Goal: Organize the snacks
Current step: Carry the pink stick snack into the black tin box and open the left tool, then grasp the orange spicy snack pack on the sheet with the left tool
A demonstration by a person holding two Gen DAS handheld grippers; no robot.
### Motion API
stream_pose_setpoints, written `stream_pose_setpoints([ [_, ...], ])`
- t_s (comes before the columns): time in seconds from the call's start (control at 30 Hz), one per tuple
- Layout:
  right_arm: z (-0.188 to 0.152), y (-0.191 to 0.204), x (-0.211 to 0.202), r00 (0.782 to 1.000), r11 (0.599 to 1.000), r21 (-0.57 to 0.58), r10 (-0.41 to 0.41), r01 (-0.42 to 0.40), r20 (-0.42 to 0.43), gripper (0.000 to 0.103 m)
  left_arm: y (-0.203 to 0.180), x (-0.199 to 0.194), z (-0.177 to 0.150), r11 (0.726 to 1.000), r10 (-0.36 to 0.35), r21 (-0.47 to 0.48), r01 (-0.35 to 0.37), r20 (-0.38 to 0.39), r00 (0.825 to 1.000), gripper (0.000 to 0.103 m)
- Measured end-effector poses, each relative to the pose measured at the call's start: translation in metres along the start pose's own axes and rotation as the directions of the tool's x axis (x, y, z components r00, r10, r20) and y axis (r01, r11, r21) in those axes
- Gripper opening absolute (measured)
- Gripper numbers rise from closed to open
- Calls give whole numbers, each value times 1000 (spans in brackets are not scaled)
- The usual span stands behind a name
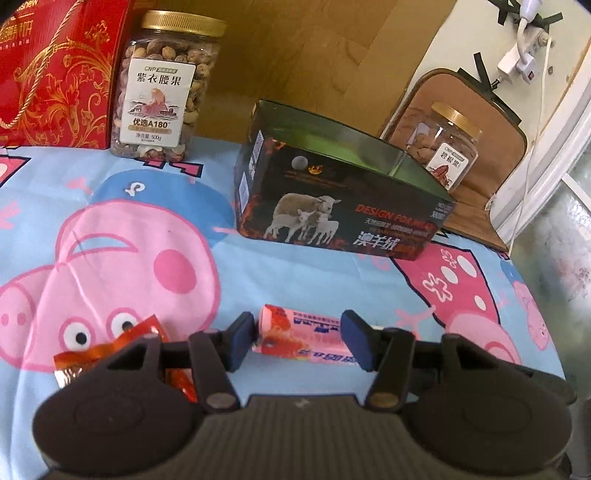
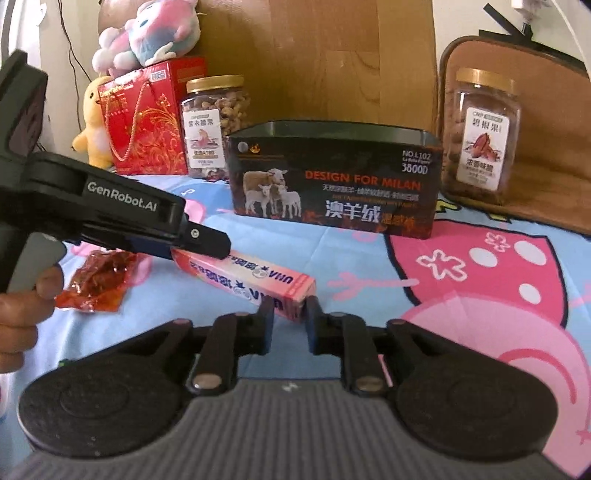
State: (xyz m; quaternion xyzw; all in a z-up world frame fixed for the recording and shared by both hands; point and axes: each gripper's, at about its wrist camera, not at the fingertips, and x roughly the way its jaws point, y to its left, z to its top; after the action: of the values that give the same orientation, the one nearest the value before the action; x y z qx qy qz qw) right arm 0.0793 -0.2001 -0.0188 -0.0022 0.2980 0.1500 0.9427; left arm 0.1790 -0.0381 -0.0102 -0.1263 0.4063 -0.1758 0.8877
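A pink candy box (image 1: pixel 303 338) lies on the cartoon-print cloth. My left gripper (image 1: pixel 299 341) is open, one finger on each side of the box. In the right wrist view the box (image 2: pixel 247 278) runs from under the left gripper's fingers (image 2: pixel 207 240) to my right gripper (image 2: pixel 290 321), whose jaws are shut on the box's near end. A red foil snack packet (image 1: pixel 110 350) lies left of the left gripper; it also shows in the right wrist view (image 2: pixel 98 282). An open black tin with sheep print (image 1: pixel 332 199) stands behind the box, also seen from the right wrist (image 2: pixel 332 184).
A cashew jar (image 1: pixel 162 88) and a red gift box (image 1: pixel 55 74) stand at the back left. A second nut jar (image 2: pixel 480 136) stands against a brown cushion (image 2: pixel 546 110) at the back right. Plush toys (image 2: pixel 144 33) sit on the gift box. The table edge is at the right (image 1: pixel 535 295).
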Motion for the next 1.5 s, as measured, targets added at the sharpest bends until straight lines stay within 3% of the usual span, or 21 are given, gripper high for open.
stream_pose_setpoints([
  [0.07, 3, -3, -6, 1000, 1000, 30, 4, -4, 16, 20, -6, -12, 5, 1000, -20, 17, 19, 32, 999, 52],
  [0.23, 34, -8, -33, 988, 1000, -11, -16, 18, 156, 20, -30, -41, 43, 995, -62, 84, 50, 155, 986, 51],
  [0.4, 78, -29, -25, 964, 997, -38, -60, 72, 258, 20, -48, -23, 88, 992, -80, 115, 57, 208, 975, 52],
  [0.5, 95, -50, 3, 962, 993, -25, -108, 118, 249, 20, -53, 12, 106, 993, -48, 114, 26, 198, 979, 52],
  [0.63, 101, -69, 41, 966, 987, 12, -161, 162, 201, 27, -51, 41, 115, 994, 26, 101, -42, 156, 987, 49],
  [0.7, 96, -75, 33, 966, 986, 74, -163, 151, 200, 27, -43, 24, 110, 996, -30, 91, 15, 171, 985, 49],
  [0.83, 77, -74, -4, 970, 987, 156, -69, 33, 235, 29, -18, -33, 91, 993, -88, 97, 67, 237, 967, 51],
  [0.9, 67, -70, -12, 979, 979, 188, 42, -80, 201, 29, 0, -59, 77, 995, -57, 92, 36, 239, 969, 51],
  [0.97, 55, -57, -12, 974, 961, 195, 170, -197, 147, 30, 19, -79, 57, 996, -9, 83, -11, 229, 973, 51],
  [1.07, 42, -24, -2, 948, 929, 186, 315, -319, 53, 36, 48, -91, 29, 997, 64, 27, -69, 134, 989, 51],
  [1.17, 35, 17, 7, 917, 911, 128, 398, -392, -25, 37, 68, -96, 3, 994, 109, -10, -108, 73, 991, 51],
  [1.23, 33, 34, 12, 882, 879, 148, 467, -453, -71, 37, 82, -101, -11, 994, 85, -67, -81, 45, 995, 51],
  [1.3, 34, 41, 17, 859, 854, 208, 503, -477, -98, 37, 95, -102, -24, 990, 22, -141, -19, 21, 1000, 51],
  [1.4, 45, 37, 32, 861, 856, 236, 495, -461, -114, 36, 102, -94, -37, 981, -31, -192, 32, 7, 1000, 51],
  [1.5, 58, 27, 54, 853, 840, 291, 507, -457, -125, 33, 100, -85, -47, 982, -11, -191, 13, 16, 1000, 47],
])
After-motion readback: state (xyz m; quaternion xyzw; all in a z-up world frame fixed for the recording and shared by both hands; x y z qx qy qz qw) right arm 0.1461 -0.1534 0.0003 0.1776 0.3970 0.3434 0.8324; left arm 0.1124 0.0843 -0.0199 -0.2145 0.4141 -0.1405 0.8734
